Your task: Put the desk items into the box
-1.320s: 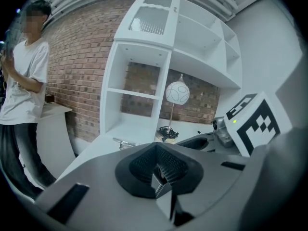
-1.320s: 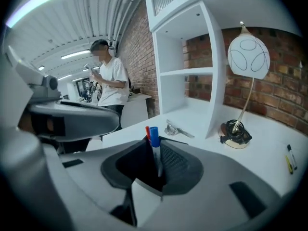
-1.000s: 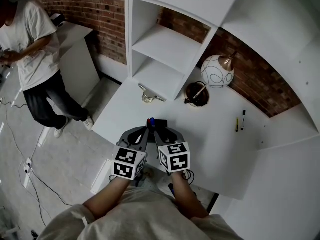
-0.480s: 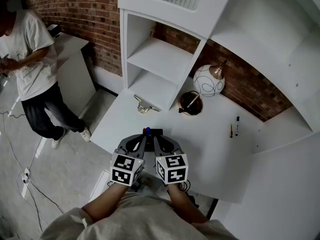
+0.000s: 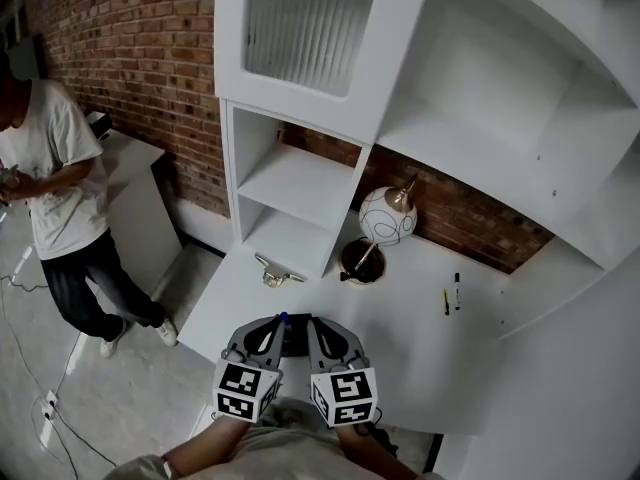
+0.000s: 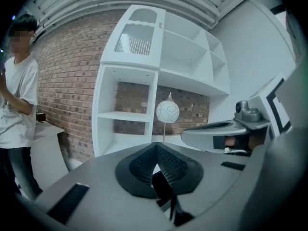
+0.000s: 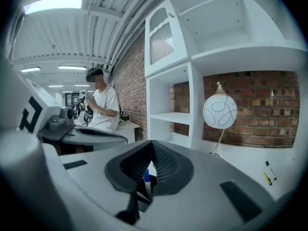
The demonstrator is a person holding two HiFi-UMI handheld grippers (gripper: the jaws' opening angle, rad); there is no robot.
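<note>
The left hand-held gripper [image 6: 154,147] and the right hand-held gripper [image 7: 152,147] both have their jaws pressed together at the tips, pinching nothing I can make out. Just beyond them, at the near edge of the tabletop [image 5: 400,320], sits the dark box [image 5: 298,321]. A blue pen [image 5: 284,317] seems to stand in it (apparently the only item packed). A yellow pen [image 5: 446,302] and a black marker [image 5: 457,291] at far right, and a metal clip [image 5: 272,272] at far left, are still out, so the task looks barely begun.

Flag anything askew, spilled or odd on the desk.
Nothing spilled or broken. The globe lamp sits on a slanted stem, probably by design. Two pens lie loose on the right of the desk, and a metal piece lies at the foot of the shelf unit.
</note>
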